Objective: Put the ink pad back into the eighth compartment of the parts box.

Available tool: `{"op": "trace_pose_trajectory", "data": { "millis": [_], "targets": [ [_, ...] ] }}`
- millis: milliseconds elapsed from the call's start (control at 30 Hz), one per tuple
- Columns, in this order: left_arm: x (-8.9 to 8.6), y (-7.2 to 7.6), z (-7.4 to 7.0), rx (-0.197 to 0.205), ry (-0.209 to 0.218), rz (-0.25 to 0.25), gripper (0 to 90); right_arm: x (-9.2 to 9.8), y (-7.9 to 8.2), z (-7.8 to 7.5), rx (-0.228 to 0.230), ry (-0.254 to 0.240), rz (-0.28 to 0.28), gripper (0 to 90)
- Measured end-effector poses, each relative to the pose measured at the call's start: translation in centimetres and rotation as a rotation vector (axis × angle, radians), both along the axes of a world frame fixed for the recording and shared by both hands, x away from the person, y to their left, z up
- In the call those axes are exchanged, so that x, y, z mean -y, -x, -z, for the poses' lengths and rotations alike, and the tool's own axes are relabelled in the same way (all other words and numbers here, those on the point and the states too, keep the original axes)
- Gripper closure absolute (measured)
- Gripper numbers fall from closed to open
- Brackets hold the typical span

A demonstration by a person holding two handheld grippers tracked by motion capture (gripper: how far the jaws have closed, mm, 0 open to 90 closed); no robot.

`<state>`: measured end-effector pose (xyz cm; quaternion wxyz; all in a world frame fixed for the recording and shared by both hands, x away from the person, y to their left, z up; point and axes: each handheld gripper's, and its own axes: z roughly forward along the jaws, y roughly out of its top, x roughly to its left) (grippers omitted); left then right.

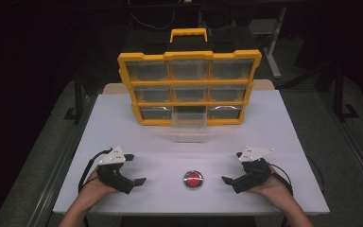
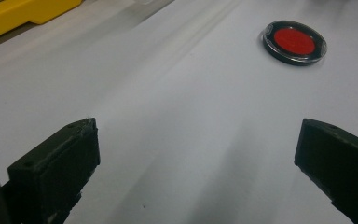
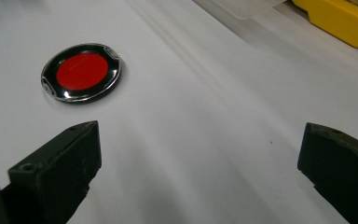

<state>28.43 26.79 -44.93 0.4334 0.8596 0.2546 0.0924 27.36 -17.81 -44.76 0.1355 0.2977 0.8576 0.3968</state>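
A round red disc with a black rim [image 1: 193, 179] lies flat near the table's front edge, midway between my two grippers. To its left my left gripper [image 1: 136, 169] rests on the table, open and pointing toward it. In the left gripper view the disc [image 2: 294, 42] is ahead to the upper right, beyond the wide-apart jaws of the left gripper [image 2: 196, 135]. To the disc's right, my right gripper [image 1: 231, 167] is open too. The right gripper view has the disc [image 3: 81, 71] at upper left, ahead of the right gripper [image 3: 200, 135], whose jaws hold nothing.
A yellow organizer with clear drawers [image 1: 189, 85] stands upright at the back of the white table [image 1: 274, 132]. Its bottom middle clear drawer [image 1: 189, 128] is pulled out onto the table. The organizer's yellow base [image 3: 340, 18] and the drawer's corner [image 3: 247, 7] appear in the right gripper view.
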Motion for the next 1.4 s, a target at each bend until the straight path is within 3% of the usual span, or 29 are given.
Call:
{"op": "trace_pose_trajectory", "data": {
  "millis": [433,1400],
  "targets": [
    [0.0,-0.2,0.0,-0.022,-0.005,0.001,0.0,-0.1,-0.2,-0.2,-0.02,-0.022,0.0,0.0],
    [0.2,0.1,0.0,-0.014,-0.01,0.004,0.0,-1.2,-1.5,-1.0,-0.016,-0.055,-0.013,0.0]
  ]
}}
